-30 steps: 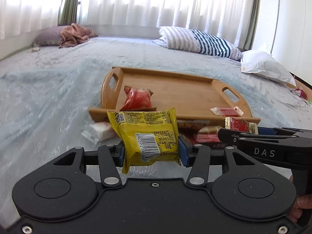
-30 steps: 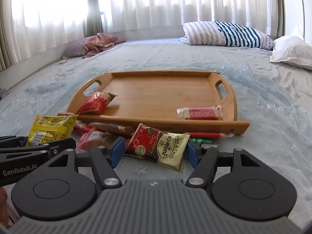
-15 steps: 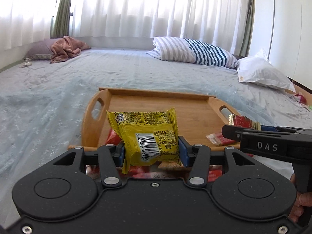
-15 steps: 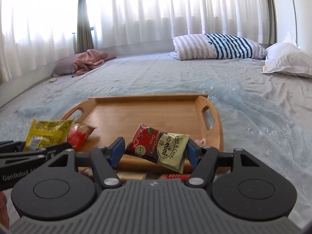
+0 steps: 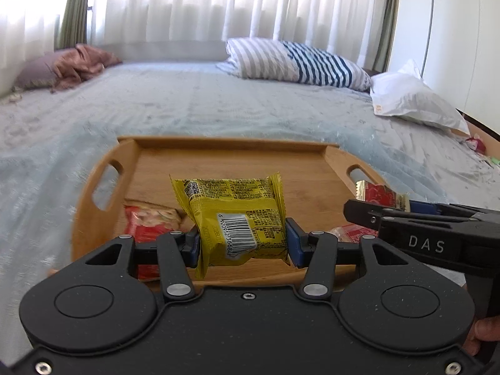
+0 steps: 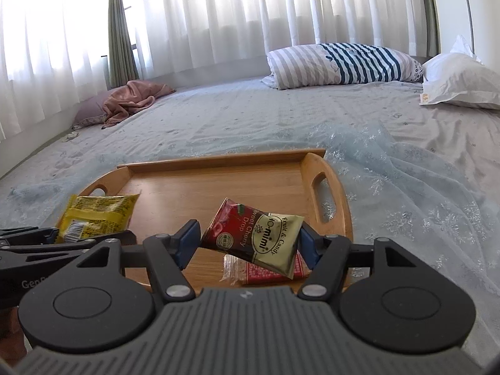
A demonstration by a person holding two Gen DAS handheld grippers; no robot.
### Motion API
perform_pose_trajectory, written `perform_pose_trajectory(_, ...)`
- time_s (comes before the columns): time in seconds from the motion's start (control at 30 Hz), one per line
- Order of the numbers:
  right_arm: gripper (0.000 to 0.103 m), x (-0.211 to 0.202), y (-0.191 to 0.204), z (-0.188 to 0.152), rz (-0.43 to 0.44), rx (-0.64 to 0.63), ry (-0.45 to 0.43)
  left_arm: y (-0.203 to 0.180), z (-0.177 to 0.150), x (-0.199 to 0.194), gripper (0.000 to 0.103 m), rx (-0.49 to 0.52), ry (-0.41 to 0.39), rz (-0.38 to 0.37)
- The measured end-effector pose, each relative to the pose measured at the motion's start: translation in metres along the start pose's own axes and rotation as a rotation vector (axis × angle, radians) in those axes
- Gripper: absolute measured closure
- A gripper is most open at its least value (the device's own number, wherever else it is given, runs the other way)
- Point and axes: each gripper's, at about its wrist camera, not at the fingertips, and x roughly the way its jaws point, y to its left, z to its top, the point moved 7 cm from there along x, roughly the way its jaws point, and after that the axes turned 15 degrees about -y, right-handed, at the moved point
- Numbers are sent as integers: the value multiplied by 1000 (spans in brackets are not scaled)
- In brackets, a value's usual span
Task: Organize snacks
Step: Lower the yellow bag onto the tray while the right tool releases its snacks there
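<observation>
My left gripper (image 5: pixel 242 245) is shut on a yellow snack packet (image 5: pixel 237 215) with a barcode, held above the near part of the wooden tray (image 5: pixel 218 159). A red packet (image 5: pixel 147 222) lies on the tray's left side below it. My right gripper (image 6: pixel 248 245) is shut on a red and gold cherry candy packet (image 6: pixel 253 237), held over the tray (image 6: pixel 218 184) near its right handle. Under it a red wrapped bar (image 6: pixel 265 270) lies on the tray. Each gripper shows in the other's view, side by side: the right gripper (image 5: pixel 375 209) and the yellow packet (image 6: pixel 97 217).
The tray rests on a pale blue bedspread (image 6: pixel 406 172). A striped pillow (image 6: pixel 340 62) and a white pillow (image 6: pixel 459 78) lie at the far right, a pink cloth (image 6: pixel 131 100) on a purple pillow at the far left. Curtains hang behind the bed.
Both grippers have moved forward with their packets, from over the loose snacks in front of the tray to above the tray itself. The grips are unchanged.
</observation>
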Motion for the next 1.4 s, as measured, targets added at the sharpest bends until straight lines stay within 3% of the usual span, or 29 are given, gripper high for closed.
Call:
perform_pose_trajectory(0.13,34,7,2,-5,24,-14,23,1,-8,14,55,36,26,21)
perform_pose_trajectory(0.3,34,12,6,-11,31,-28,42,7,-16,27,55,13,62,20)
perform_pose_trajectory(0.9,34,16,25,-13,65,-68,68,38,-22,37,54,66,56,122)
perform_pose_trajectory(1.2,34,16,33,-10,82,-85,62,39,-20,34,53,19,62,88)
perform_pose_trajectory(1.4,34,15,33,-10,74,-81,67,40,-12,26,40,-11,35,72)
